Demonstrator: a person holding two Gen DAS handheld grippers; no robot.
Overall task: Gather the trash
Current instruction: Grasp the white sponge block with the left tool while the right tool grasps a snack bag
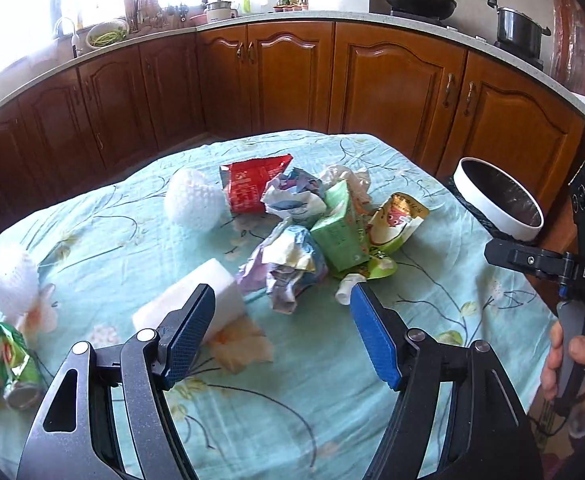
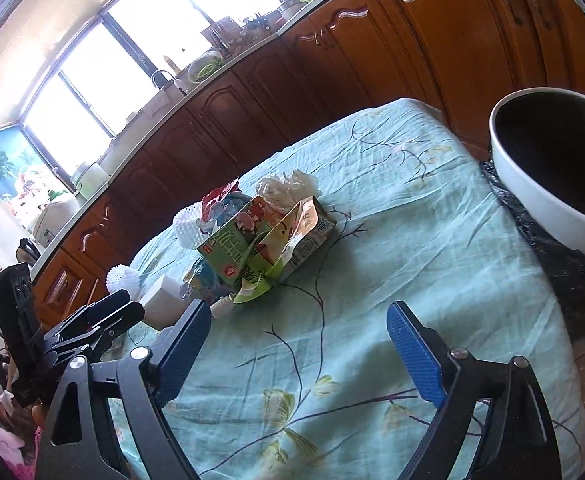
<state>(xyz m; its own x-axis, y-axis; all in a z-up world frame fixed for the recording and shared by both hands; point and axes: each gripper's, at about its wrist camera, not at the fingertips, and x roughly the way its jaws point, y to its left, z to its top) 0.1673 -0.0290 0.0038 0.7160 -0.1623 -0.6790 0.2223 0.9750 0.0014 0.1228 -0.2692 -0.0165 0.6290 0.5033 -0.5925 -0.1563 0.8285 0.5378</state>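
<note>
1. Left wrist view: blue-padded left tongs fill the foreground, jaws apart with nothing between them, hovering over the flowered cloth of the surface.
2. Just beyond the left pad lies a white foam block; just beyond the right pad, a small white spout pokes out of the trash pile.
3. Straight ahead sits the pile: crumpled wrappers, a green carton, a drink pouch and a red packet, touching one another.
4. Far left of the tongs lie crushed cans and two white mesh balls.
5. Off to the right stands the white bin with a black liner, well apart from the pile.
6. Right wrist view: the right tongs also stand apart and empty above bare cloth; the pile lies ahead and slightly left, and the bin to the upper right looks dark inside.
7. Judged from this, collection has barely begun: every visible piece is still on the surface.
</note>
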